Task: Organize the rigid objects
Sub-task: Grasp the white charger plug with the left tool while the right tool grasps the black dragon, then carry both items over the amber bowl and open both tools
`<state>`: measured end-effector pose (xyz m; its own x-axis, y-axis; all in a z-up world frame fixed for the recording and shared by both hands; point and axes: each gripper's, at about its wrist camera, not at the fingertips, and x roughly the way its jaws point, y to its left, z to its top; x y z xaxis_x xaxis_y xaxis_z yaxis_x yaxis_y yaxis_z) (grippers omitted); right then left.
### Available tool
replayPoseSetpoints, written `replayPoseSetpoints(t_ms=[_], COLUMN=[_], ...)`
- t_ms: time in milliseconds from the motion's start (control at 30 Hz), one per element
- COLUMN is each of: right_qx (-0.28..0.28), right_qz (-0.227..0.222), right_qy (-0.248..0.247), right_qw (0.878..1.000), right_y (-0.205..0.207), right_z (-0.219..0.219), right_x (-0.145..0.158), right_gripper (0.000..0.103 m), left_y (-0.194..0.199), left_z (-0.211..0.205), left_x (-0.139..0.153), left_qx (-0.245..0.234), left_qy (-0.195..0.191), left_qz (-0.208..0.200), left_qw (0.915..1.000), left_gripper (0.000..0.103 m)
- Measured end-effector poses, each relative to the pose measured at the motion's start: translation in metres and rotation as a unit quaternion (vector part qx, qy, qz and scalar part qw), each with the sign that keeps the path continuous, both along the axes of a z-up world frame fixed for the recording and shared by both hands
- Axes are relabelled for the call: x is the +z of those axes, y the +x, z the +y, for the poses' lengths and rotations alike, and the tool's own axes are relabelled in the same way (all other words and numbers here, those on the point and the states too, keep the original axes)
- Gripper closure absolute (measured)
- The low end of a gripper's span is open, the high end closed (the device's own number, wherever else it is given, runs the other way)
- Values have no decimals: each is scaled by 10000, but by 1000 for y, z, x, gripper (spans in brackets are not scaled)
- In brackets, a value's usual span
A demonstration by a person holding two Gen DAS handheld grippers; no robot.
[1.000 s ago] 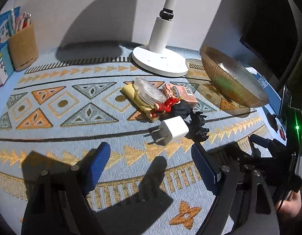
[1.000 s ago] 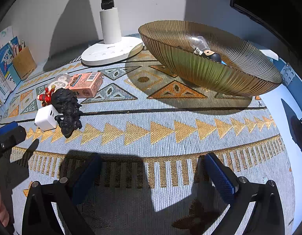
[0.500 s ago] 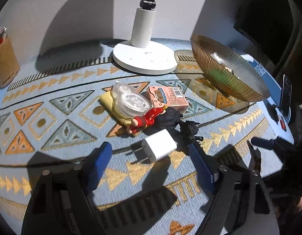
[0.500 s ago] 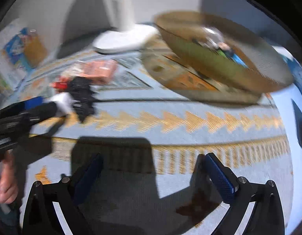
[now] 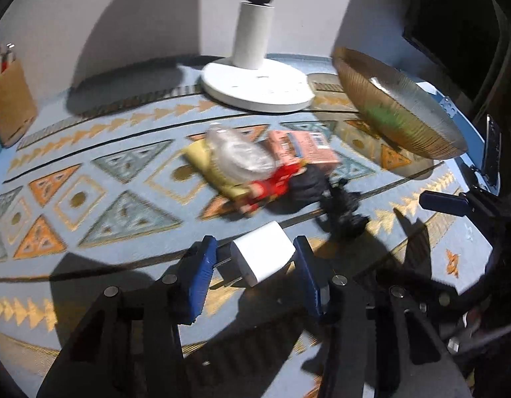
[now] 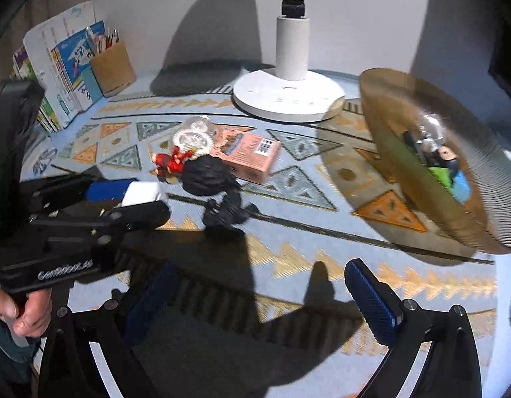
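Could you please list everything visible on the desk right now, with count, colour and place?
White plug-in charger block: 1, white, between the left gripper's fingers.
Black spiky figurine: 1, black, mat centre.
Red toy figure: 1, red, beside the black figurine.
Pink cardboard box: 1, pink, behind the black figurine.
Clear round plastic case: 1, transparent, left of the box.
Ribbed amber glass bowl: 1, amber, right, holding small items.
White lamp base: 1, white, rear.
Brown pencil cup: 1, brown, rear left.
Left gripper: closed around the charger.
Right gripper: open, holding nothing.

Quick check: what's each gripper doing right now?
Left gripper: closed around the white charger.
Right gripper: open, holding nothing.
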<state>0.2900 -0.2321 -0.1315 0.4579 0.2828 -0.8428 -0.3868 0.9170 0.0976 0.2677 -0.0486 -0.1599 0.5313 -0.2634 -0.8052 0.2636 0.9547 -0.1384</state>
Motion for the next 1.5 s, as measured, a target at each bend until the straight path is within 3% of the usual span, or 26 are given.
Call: replayPoseSetpoints(t_ms=[67, 133, 367, 467, 633, 833, 933, 1067, 1200, 1267, 1300, 1333, 1500], right_qx=[17, 62, -74, -92, -58, -110, -197, -372, -350, -383, -537, -611, -807], right_qz=[57, 48, 67, 51, -155, -264, -471, -300, -184, -65, 28, 45, 106], right_qy=[135, 175, 276, 365, 44, 354, 230, 99, 188, 225, 196, 264, 524], right_qw=[9999, 9998, 9996, 9993, 9999, 9990, 9984, 9988, 9990, 9990, 9984, 9978, 9953], right_y=[5, 7, 19, 23, 23, 7, -13, -26, -31, -30, -31, -34, -48], right_z=[3, 9, 20, 22, 33, 8, -17, -44, -53, -55, -58, -62, -66], right_x=[-3, -3, -10, -11, -14, 0, 8, -2, -10, -12, -13, -12, -10], right_gripper=[4, 15, 24, 36, 61, 62, 62, 62, 61, 52, 38, 33, 33], left_y=[-3, -6, -11, -13, -13, -22, -30, -35, -40, -40, -39, -39, -38], left_z=[11, 21, 38, 35, 35, 34, 35, 32, 23, 20, 20, 21, 23], left_x=[0, -1, -2, -1, -1, 5, 6, 6, 5, 4, 3, 4, 2], left_qx=[99, 191, 408, 418, 446, 452, 458, 430, 495, 461, 455, 453, 443], left_qy=[0, -46, -311, -243, -238, -234, -330, -405, -78, 10, 22, 12, -59], left_qz=[9, 11, -96, -169, -198, -353, -383, -389, -484, -486, -472, -472, -407], left_qw=[10000, 9998, 9986, 9987, 9985, 9981, 9977, 9975, 9976, 9978, 9978, 9979, 9982], left_gripper=[58, 58, 58, 58, 58, 59, 59, 59, 58, 58, 58, 58, 58])
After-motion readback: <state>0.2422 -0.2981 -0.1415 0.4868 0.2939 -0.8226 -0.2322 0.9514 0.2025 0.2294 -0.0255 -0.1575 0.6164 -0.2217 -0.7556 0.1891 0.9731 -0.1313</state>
